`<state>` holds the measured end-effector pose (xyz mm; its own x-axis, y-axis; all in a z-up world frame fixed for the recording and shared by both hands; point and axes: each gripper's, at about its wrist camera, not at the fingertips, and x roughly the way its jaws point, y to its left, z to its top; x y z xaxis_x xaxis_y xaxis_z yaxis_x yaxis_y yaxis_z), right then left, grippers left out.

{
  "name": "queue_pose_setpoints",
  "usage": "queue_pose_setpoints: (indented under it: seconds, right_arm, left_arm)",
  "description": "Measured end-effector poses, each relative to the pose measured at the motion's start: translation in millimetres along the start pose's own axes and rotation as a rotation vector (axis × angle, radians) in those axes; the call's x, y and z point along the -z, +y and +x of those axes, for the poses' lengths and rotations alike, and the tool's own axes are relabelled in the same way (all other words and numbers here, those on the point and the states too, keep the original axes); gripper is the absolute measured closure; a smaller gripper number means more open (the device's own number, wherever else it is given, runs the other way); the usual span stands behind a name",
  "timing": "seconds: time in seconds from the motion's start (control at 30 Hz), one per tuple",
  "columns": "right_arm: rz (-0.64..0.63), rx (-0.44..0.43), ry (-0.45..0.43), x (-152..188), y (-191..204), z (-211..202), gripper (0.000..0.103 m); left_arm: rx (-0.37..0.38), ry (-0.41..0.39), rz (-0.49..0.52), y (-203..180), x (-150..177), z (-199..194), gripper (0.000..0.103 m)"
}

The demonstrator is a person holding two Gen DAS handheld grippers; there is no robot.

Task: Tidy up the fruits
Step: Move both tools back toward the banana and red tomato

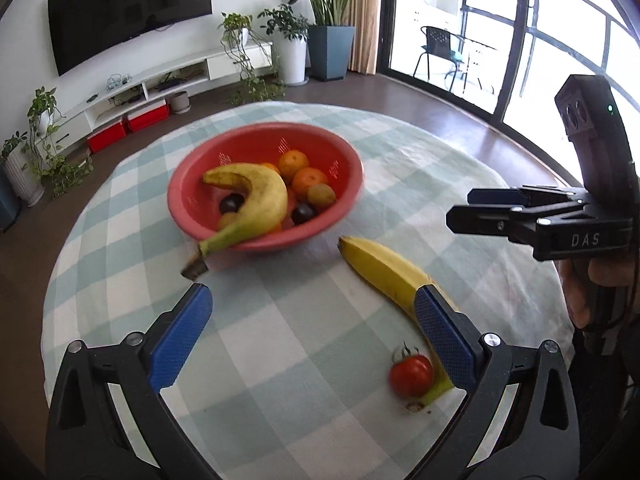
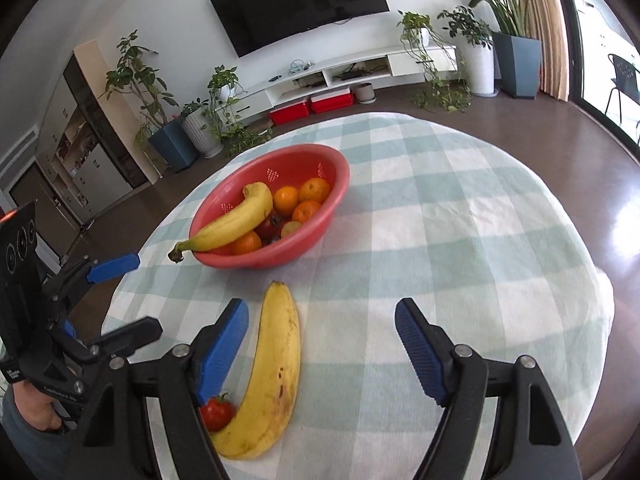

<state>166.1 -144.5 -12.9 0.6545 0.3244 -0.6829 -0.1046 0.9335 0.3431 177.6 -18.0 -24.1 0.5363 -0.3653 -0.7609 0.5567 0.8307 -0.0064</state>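
Right wrist view: the right gripper (image 2: pixel 320 344), fingers apart and empty, hovers over the banana (image 2: pixel 272 368) lying on the surface's near side, a tomato (image 2: pixel 216 412) touching its stem end. Closing carelessly could squash that tomato. The left gripper (image 1: pixel 312 332) also gapes empty; the bowl (image 2: pixel 332 204) banana's stem overhangs and might get knocked.

Desk (image 2: pixel 460 240): round, checked green-white cloth
TV (image 2: pixel 300 4): wall-mounted, dark
Plants (image 1: pixel 292 28): potted, beside the white cabinet (image 2: pixel 352 68)
Chair (image 1: pixel 440 50): black, behind glass
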Motion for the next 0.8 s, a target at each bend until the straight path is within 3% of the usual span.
queue_pose_setpoints:
  seconds: [0.17,0.47,0.73,0.8]
  right_arm:
    - [0.03,-0.003,0.043,25.8,-10.4,13.0,0.025]
    - [0.018,-0.001,0.039,31.6,-10.5,13.0,0.025]
    - [0.04,-0.021,0.022,29.1,-13.8,6.8,0.025]
    - [0.04,-0.024,0.022,29.2,-13.1,6.5,0.025]
  left_arm:
    - [0.002,0.101,0.014,-23.2,25.4,15.6,0.001]
    - [0.01,0.156,-0.019,-37.3,28.7,37.7,0.0]
    - [-0.037,0.204,-0.034,-32.2,36.3,40.5,0.003]
    - [-0.046,0.213,-0.032,-32.9,39.3,40.1,0.008]
